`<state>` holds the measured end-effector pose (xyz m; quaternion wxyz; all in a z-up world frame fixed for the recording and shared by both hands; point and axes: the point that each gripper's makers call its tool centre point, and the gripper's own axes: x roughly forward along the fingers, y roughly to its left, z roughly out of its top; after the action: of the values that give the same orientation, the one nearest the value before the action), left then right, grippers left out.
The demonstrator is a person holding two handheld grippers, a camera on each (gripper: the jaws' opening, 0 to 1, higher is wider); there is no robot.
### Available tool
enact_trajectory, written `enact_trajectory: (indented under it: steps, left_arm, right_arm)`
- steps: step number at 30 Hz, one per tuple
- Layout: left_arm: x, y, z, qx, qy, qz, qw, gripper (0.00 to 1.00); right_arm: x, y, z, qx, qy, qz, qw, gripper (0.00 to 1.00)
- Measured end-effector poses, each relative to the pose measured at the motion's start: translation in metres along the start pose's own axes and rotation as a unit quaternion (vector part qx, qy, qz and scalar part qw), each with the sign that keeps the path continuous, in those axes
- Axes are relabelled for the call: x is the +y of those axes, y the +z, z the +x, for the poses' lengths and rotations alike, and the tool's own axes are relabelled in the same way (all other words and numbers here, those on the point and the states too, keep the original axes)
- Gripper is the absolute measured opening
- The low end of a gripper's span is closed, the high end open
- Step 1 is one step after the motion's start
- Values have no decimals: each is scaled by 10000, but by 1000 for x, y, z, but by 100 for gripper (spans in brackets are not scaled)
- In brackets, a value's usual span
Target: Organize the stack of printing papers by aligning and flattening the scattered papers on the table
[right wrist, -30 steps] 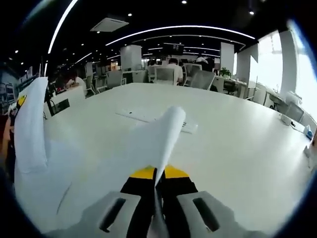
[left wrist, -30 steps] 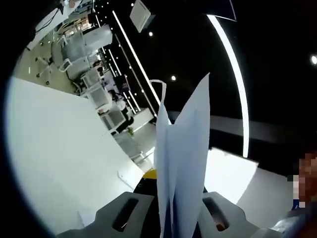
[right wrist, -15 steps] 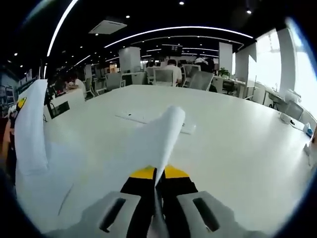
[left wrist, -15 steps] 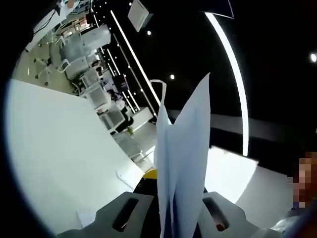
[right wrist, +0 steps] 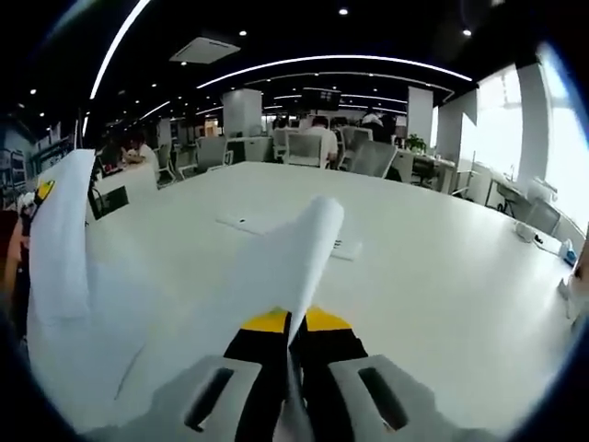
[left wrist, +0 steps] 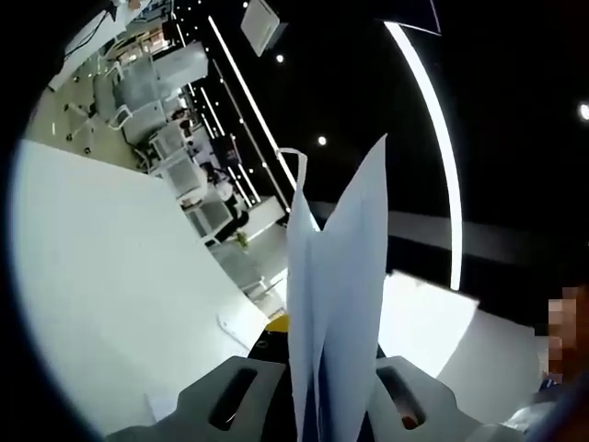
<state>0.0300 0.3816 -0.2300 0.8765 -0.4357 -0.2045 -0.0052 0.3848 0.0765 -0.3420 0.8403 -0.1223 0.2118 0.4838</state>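
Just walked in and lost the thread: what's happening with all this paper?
A person is working two hand-held grippers on a sheaf of printing papers. The right gripper is shut on one edge, low over the white table. The left gripper is shut on the papers too, with the sheets standing up between its jaws. The sheaf sags between them, not yet flat.

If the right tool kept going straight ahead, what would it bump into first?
Apart from the papers it holds, probably the flat strip lying on the white table straight ahead, though depth is hard to judge.
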Motion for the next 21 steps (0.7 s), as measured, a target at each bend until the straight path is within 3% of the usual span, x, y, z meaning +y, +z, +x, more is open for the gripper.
enact_trajectory:
  steps: [21]
  left_arm:
    - [-1,-1,0,11,20,31,10000,6]
  right_arm:
    - [6,8,-5,-88,5,-75,9999,0]
